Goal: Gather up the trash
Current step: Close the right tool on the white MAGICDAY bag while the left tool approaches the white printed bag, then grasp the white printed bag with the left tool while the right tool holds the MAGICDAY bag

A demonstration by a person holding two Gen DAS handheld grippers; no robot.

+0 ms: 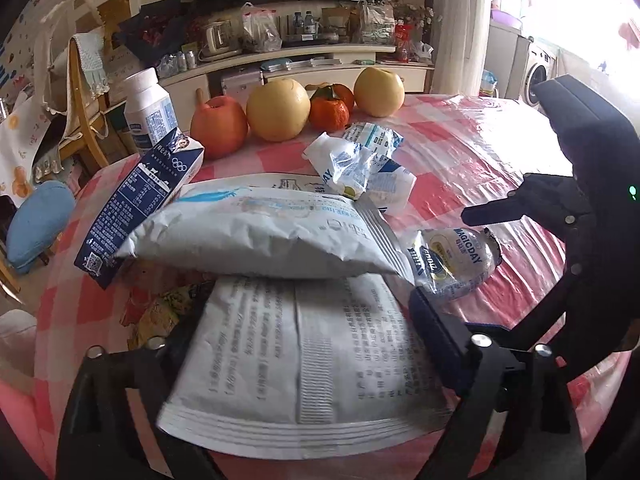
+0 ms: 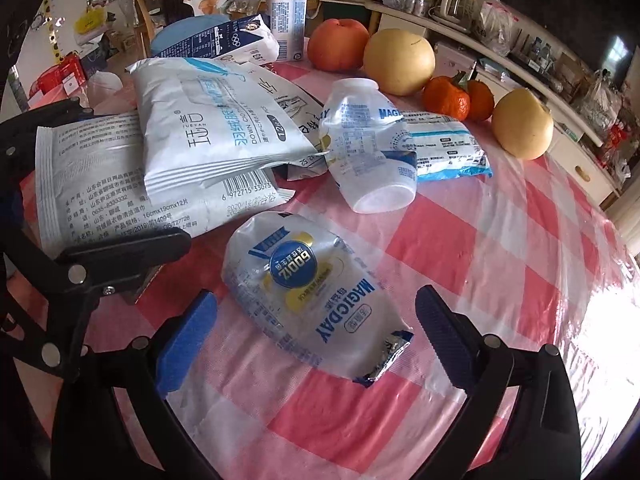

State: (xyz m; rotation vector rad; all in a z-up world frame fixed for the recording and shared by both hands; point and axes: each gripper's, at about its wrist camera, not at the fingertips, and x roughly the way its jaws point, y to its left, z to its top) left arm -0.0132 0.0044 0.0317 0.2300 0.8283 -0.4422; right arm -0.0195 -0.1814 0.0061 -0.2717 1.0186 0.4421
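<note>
Your left gripper (image 1: 308, 328) sits at the bottom of its frame, its jaws spread around a flat white printed packet (image 1: 304, 356). The packet fills the gap, but whether the pads press it cannot be told. A puffier white pouch (image 1: 256, 236) overlaps the packet's far end, so lifting one will likely drag the other.

Your right gripper (image 2: 316, 328) is at the bottom of its view, jaws wide apart and holding nothing, straddling a crumpled clear wrapper (image 2: 308, 296) marked MAGICDAY. That framing suggests the wrapper is your next pick.

More trash lies mid-frame: a squashed plastic bottle (image 2: 368, 156), a blue-edged sachet (image 2: 448, 144) and a dark blue milk carton (image 1: 140, 200) leaning at the left.

Everything rests on a red and white checked tablecloth (image 2: 500, 264) under glossy plastic. Fruit lines the far edge: an apple (image 1: 218, 126), two pears, two tangerines. Beyond stands a cluttered shelf unit (image 1: 304, 60).
</note>
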